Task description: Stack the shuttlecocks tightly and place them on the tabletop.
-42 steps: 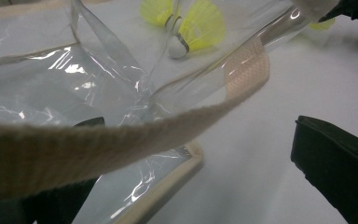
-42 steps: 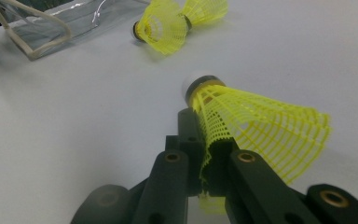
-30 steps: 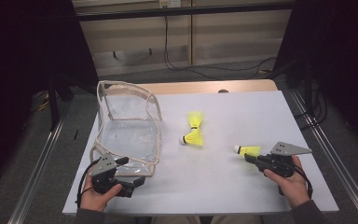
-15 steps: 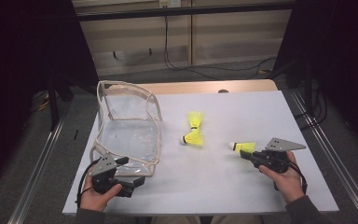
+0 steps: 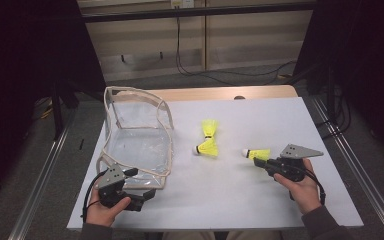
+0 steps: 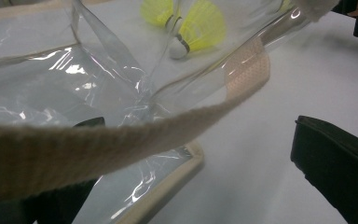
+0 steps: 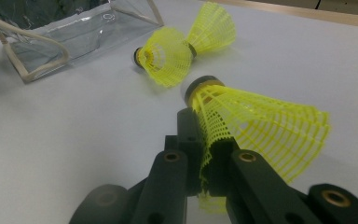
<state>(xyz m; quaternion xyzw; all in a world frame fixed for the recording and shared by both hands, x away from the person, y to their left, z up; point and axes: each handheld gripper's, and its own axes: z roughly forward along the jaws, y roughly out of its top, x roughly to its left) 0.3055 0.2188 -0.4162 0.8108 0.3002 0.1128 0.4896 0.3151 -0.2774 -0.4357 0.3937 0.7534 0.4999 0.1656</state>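
Lying near left on counter [image 5: 260,200], clear pouch [image 5: 137,137] opens upward, well left of right hand-held gripper [image 5: 266,164]. Right one clenched on yellow shuttlecock [image 5: 256,153], cork pointing left toward pouch. Left hand-held gripper [image 5: 142,196] at pouch's near edge, jaws spread, strap [image 6: 121,140] crossing between them. Two more shuttlecocks [image 5: 209,137] between.

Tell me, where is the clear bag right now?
In the high view, the clear bag sits on the white table's left side, just beyond the left gripper, left of two yellow shuttlecocks.
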